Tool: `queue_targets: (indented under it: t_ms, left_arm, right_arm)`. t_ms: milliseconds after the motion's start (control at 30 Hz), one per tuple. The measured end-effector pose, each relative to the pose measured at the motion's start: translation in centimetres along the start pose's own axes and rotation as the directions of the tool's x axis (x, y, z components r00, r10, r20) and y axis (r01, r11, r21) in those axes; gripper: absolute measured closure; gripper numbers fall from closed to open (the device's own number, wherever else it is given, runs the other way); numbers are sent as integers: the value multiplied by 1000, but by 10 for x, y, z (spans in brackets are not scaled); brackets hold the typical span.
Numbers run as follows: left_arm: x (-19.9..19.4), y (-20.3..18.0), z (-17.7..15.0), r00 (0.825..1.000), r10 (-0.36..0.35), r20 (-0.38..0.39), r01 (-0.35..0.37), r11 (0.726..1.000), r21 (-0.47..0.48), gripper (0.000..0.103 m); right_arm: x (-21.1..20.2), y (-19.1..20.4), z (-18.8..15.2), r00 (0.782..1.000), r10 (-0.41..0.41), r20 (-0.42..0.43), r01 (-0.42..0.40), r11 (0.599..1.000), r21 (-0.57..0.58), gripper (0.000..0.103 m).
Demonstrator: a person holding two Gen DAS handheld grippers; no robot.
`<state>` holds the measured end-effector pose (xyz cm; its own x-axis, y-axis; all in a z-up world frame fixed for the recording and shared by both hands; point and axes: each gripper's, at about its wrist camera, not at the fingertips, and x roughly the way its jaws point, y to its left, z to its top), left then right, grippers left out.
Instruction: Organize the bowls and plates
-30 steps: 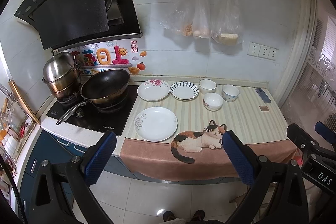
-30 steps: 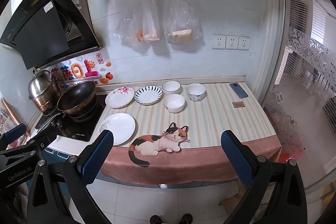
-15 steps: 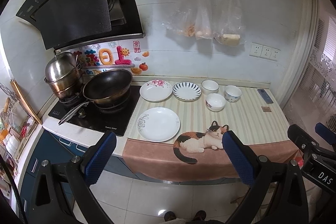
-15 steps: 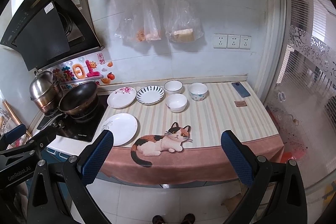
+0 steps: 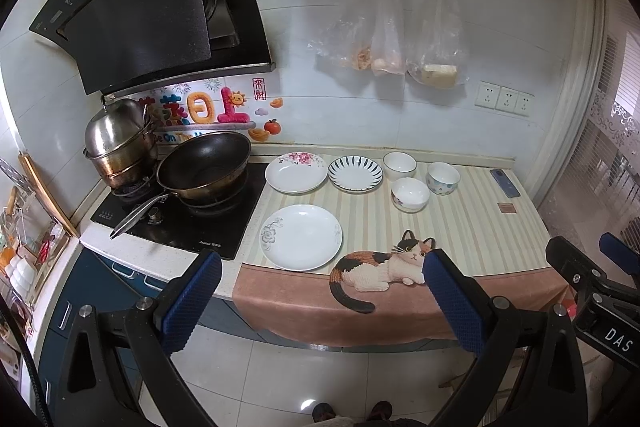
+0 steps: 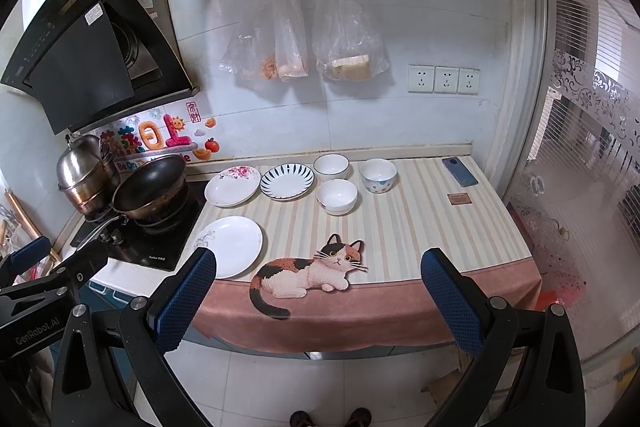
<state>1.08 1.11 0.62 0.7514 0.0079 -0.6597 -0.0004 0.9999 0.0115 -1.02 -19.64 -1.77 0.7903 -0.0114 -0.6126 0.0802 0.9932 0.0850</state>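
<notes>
On the striped counter cloth (image 5: 472, 227) lie three plates: a plain white plate (image 5: 301, 237) (image 6: 231, 246) at the front, a pink-flowered plate (image 5: 296, 172) (image 6: 232, 185) and a blue-striped plate (image 5: 355, 173) (image 6: 287, 181) behind it. Three bowls stand to their right: a white bowl (image 5: 399, 163) (image 6: 331, 166) at the back, a white bowl (image 5: 410, 194) (image 6: 337, 196) in front of it, and a dotted bowl (image 5: 443, 178) (image 6: 377, 175). My left gripper (image 5: 320, 301) and my right gripper (image 6: 318, 301) both hang open and hold nothing, off the counter's front edge, above the floor.
A black wok (image 5: 204, 167) and a steel pot (image 5: 118, 143) sit on the stove at the left, under a range hood (image 5: 152, 11). A phone (image 5: 505, 183) and a small brown card (image 5: 507, 207) lie at the right. Plastic bags (image 5: 392, 39) hang on the wall.
Both views have crept slightly closer to the counter. Nothing on the counter has moved and both grippers stay open.
</notes>
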Motion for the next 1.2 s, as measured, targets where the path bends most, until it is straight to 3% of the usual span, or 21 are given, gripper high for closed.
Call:
queue_targets:
  t_ms: [900, 1133, 1200]
  left_arm:
    - [6, 2, -5, 1000, 3, 5, -3, 1000, 3, 0]
    - [22, 9, 2, 1000, 3, 20, -3, 1000, -6, 0]
    - [34, 18, 4, 999, 9, 33, -8, 1000, -18, 0]
  right_arm:
    - [7, 7, 2, 1000, 7, -6, -7, 1000, 0, 0]
    - [22, 10, 7, 1000, 26, -11, -25, 999, 45, 0]
    - [36, 13, 8, 998, 69, -3, -69, 996, 54, 0]
